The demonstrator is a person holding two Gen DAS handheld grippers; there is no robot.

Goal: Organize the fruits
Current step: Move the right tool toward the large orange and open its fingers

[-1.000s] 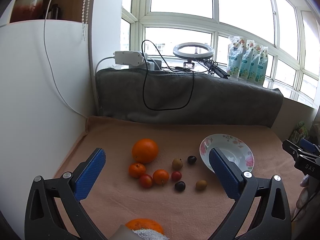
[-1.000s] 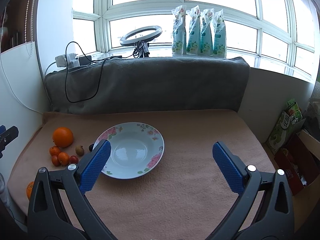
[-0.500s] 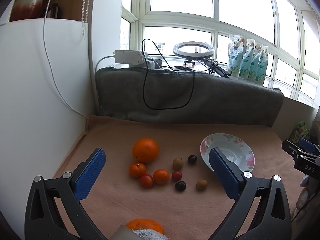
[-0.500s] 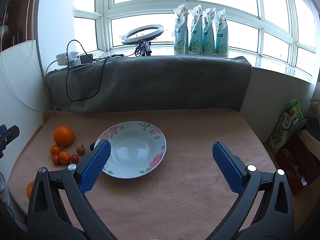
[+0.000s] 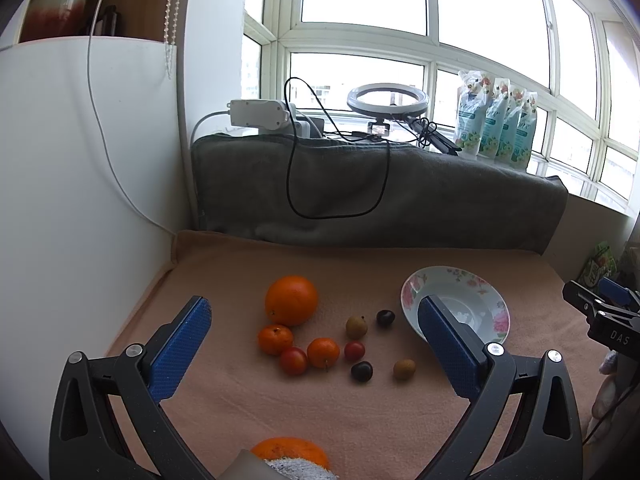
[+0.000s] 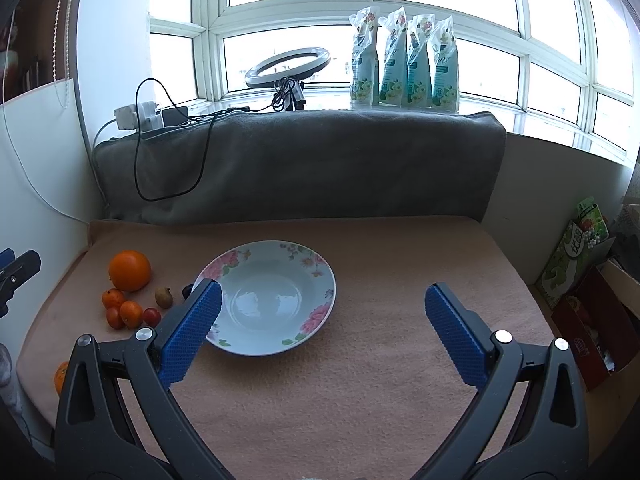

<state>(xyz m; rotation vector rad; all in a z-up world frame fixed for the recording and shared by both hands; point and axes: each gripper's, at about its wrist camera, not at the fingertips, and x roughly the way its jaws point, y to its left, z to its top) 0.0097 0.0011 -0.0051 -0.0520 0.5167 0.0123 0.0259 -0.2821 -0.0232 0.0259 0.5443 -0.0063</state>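
A cluster of fruit lies on the tan cloth: a large orange (image 5: 291,300), two small mandarins (image 5: 275,339) (image 5: 323,353), small red, dark and tan fruits around them. Another orange (image 5: 288,451) lies at the near edge. An empty floral plate (image 5: 476,300) (image 6: 272,296) sits to the right of the fruit. My left gripper (image 5: 312,324) is open and empty, hovering before the fruit. My right gripper (image 6: 320,312) is open and empty, just in front of the plate. The big orange also shows in the right wrist view (image 6: 130,270).
A grey blanket (image 6: 296,168) covers the ledge at the back, with a ring light (image 6: 288,68), a power strip (image 5: 260,114), cables and several pouches (image 6: 404,56). A white wall (image 5: 80,200) bounds the left. Boxes (image 6: 580,280) stand at the right.
Both grippers have drifted slightly; the plate and fruit sit a little higher in the views. Both stay open and empty, and no fruit has moved.
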